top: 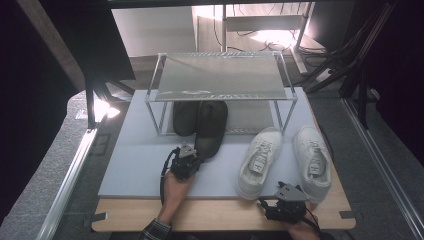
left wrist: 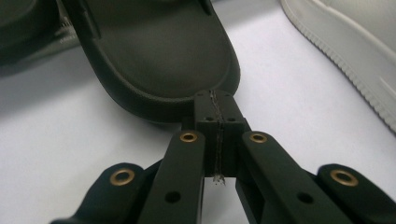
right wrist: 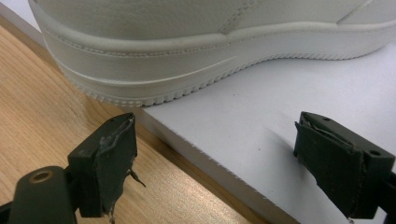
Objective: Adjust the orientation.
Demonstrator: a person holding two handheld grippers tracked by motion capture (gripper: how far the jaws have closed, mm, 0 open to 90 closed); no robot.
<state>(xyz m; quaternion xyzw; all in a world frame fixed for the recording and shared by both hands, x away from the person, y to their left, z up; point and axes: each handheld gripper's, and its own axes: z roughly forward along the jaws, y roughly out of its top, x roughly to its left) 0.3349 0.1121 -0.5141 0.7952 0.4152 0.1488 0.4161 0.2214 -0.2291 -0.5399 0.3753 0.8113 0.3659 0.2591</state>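
Black slipper is lying half under the clear rack beside its mate, on the grey mat. Left gripper, jaws clenched with nothing between, is nudging its heel rim. Pushing squarely along the sole should be keeping it straight. Right gripper is hovering released by the white sneaker.

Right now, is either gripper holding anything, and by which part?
The left gripper is shut at the heel rim of a black slipper; whether it pinches it is unclear. The right gripper is open and holds nothing.
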